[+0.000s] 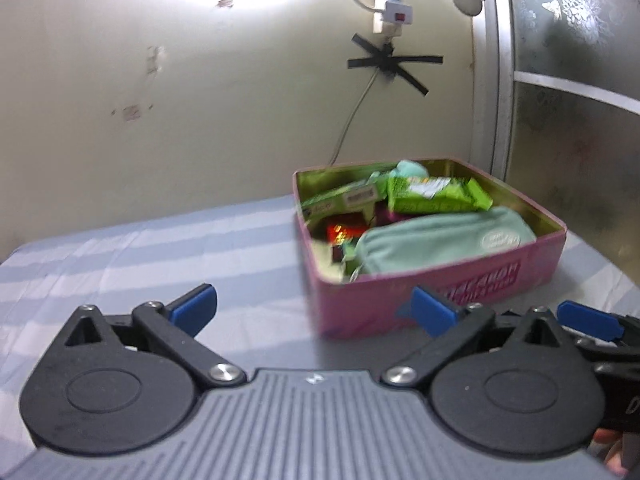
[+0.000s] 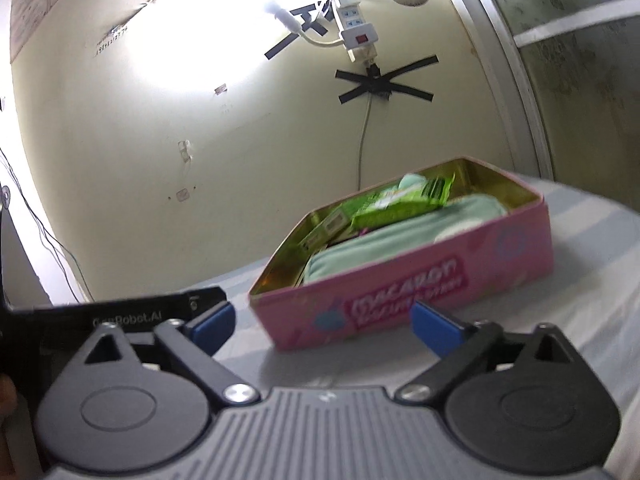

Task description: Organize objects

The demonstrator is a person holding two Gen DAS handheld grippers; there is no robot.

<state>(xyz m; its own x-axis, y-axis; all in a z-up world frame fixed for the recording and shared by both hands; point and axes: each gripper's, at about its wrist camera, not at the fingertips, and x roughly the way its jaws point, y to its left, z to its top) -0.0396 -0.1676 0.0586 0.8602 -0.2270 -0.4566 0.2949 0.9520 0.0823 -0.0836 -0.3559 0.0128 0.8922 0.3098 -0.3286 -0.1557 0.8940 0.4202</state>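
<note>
A pink tin box (image 1: 460, 284) stands open on the striped bed sheet (image 1: 160, 248). It holds a mint green pouch (image 1: 440, 240), a green snack packet (image 1: 436, 196), a green carton (image 1: 340, 200) and a red wrapped sweet (image 1: 340, 234). My left gripper (image 1: 316, 308) is open and empty, just in front of the tin's near left corner. In the right wrist view the tin (image 2: 420, 280) lies just ahead with the pouch (image 2: 380, 240) and packet (image 2: 400, 202) inside. My right gripper (image 2: 324, 326) is open and empty before the tin's near wall.
A cream wall (image 1: 200, 100) stands behind the bed, with a taped cable and power strip (image 1: 390, 4). A frosted sliding door (image 1: 568, 80) is at the right. The right gripper shows at the left view's right edge (image 1: 592, 320). The left gripper's body shows at the right view's left edge (image 2: 120, 312).
</note>
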